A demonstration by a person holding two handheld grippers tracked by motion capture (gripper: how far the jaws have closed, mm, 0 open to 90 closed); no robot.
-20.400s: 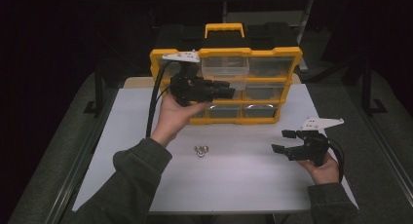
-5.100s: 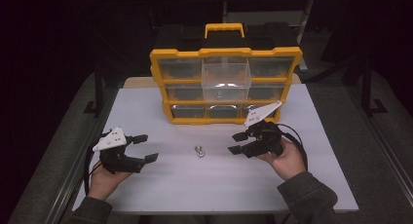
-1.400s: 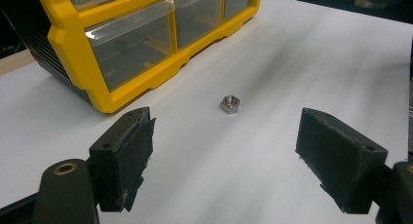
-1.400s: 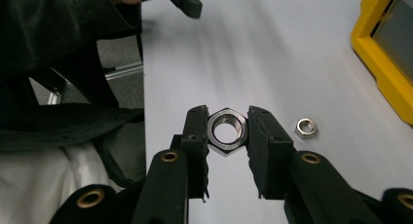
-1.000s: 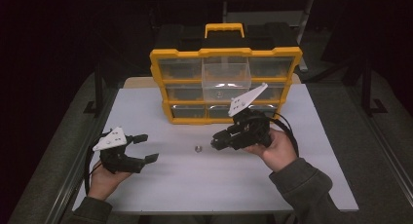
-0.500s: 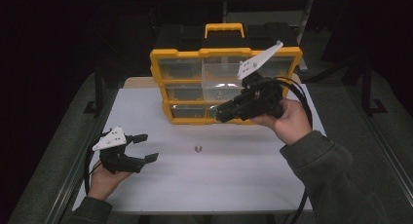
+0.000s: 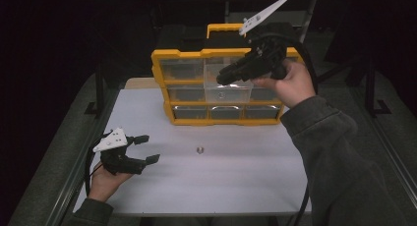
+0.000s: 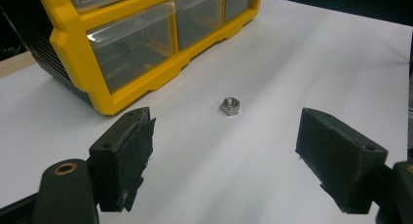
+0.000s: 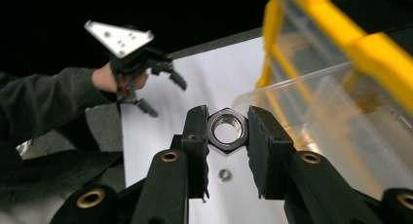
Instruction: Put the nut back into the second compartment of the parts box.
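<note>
White table (image 7: 275, 162) below, right gripper (image 9: 228, 129) clamps nut (image 9: 227, 128) (bore facing camera).

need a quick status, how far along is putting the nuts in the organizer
Done: one drawer of the yellow organizer is pulled open. In hand: the right gripper grips a hex nut, raised beside that drawer. Left: dropping it in, then the small nut on the table; the left gripper rests open.
</note>
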